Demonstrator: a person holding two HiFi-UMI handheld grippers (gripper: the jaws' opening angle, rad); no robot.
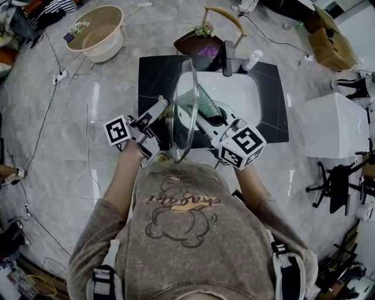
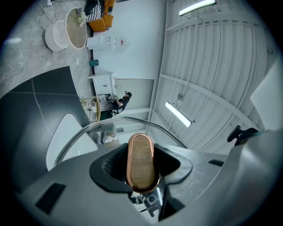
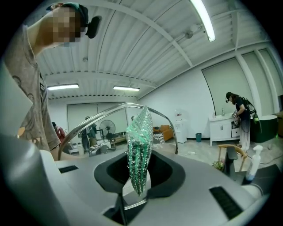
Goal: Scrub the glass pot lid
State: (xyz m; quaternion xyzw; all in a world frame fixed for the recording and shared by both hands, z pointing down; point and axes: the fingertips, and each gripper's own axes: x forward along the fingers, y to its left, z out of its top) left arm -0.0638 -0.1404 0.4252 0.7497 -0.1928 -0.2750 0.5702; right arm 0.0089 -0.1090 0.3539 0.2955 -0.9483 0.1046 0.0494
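I hold the glass pot lid [image 1: 188, 82] upright and edge-on over the sink; its metal rim [image 2: 117, 121] arcs across both gripper views. My left gripper [image 1: 164, 106] is shut on the lid's wooden, copper-edged handle [image 2: 140, 160], which stands lengthwise between the jaws. From the other side, my right gripper [image 1: 198, 114] is shut on a green glittery scrub cloth [image 3: 139, 148]. The cloth [image 1: 203, 102] lies close against the glass face, with the lid's rim [image 3: 106, 111] just behind it.
A white sink basin [image 1: 243, 96] is set in a black counter [image 1: 153, 79], with a faucet [image 1: 228, 58] and a spray bottle [image 1: 253, 58] at its far edge. A beige tub [image 1: 101, 32], a wooden chair [image 1: 218, 17] and a white box [image 1: 334, 126] stand around.
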